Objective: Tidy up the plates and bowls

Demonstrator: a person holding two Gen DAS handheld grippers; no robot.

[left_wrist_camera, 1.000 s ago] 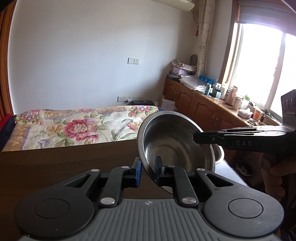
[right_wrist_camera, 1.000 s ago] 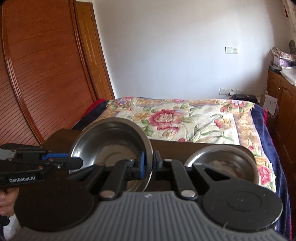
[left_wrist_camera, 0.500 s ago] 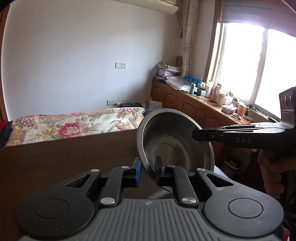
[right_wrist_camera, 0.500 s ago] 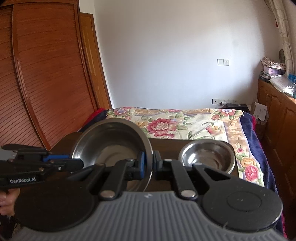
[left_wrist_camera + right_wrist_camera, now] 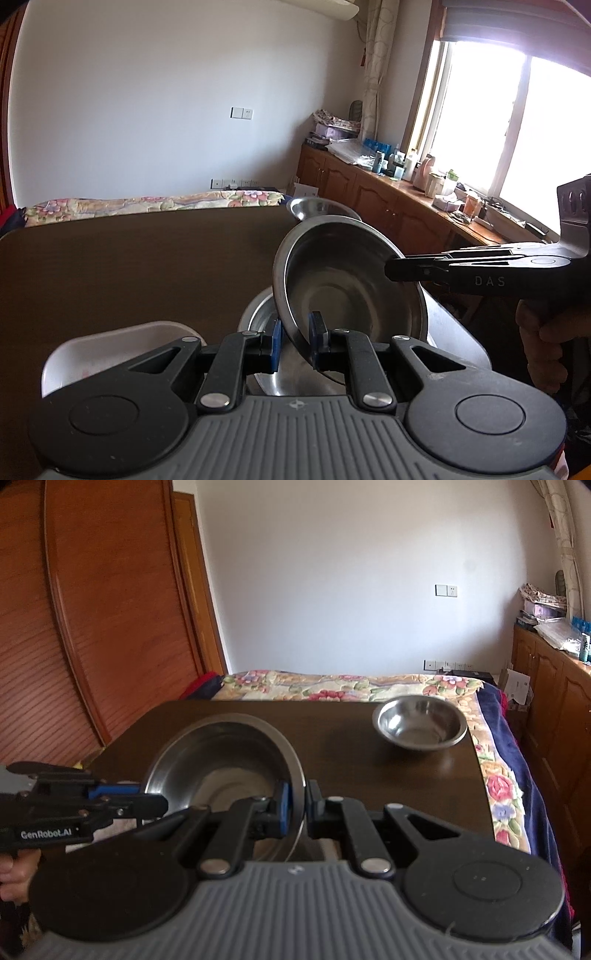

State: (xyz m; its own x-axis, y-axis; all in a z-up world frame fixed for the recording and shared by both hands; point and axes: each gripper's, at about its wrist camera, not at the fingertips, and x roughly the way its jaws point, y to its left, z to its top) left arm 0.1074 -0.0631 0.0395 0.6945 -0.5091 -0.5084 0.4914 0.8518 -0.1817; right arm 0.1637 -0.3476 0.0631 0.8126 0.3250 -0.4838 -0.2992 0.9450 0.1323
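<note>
Both grippers, left (image 5: 295, 341) and right (image 5: 295, 805), clamped on bowl (image 5: 347, 280) rim, are being carried back over table (image 5: 129, 266); lowering onto stack (image 5: 258, 317) is judged next.

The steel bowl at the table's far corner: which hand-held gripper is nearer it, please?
Right: the right hand-held gripper holds the large bowl's rim nearer the far bowl; the left hand-held gripper, the opposite rim.

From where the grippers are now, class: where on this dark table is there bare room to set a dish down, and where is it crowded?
Free: the wide left and middle stretch of the table, from the far edge by the bed to the white dish. Crowded: the near right corner, where both grippers clamp the held steel bowl above another bowl; a small bowl fills the far right corner.
</note>
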